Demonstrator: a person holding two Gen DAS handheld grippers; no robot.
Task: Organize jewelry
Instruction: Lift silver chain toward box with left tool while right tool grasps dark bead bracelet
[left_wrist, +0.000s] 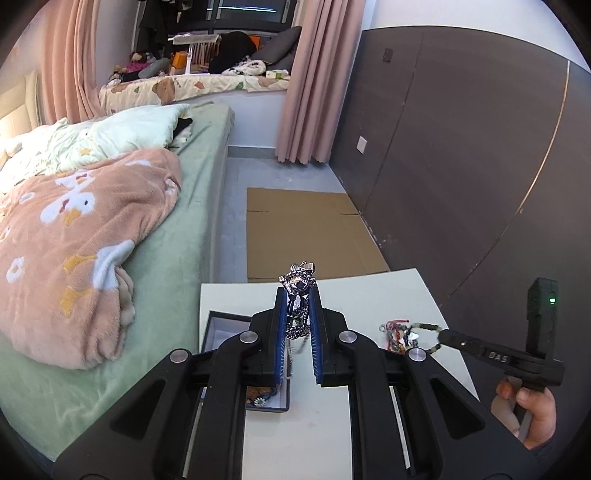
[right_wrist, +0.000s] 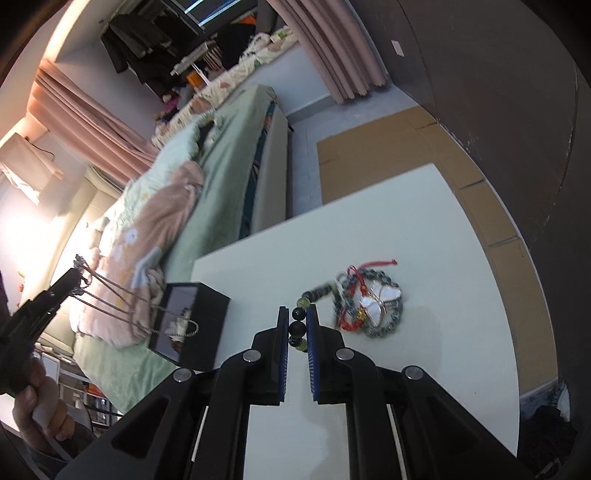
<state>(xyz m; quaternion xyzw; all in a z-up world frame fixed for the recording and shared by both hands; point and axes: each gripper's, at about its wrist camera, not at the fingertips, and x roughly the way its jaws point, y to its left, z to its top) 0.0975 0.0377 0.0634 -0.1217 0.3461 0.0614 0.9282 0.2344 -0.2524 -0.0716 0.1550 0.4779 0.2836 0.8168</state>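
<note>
- The left gripper (left_wrist: 298, 295) had its jaws clamped on a bunched silver chain (left_wrist: 297, 291), held above the tabletop (left_wrist: 369, 295); loops hung from it down to the box (right_wrist: 195, 317).
- The box, black and open, sat at the tabletop's edge nearest the bed (left_wrist: 177, 240).
- The right gripper (right_wrist: 297, 325) had its jaws nearly shut on a bead bracelet (right_wrist: 297, 328), which trailed to the pile (right_wrist: 369, 306).
- The pile, with cords, beads and a white butterfly pendant (right_wrist: 378, 299), lay on the tabletop, well apart from the box.
</note>
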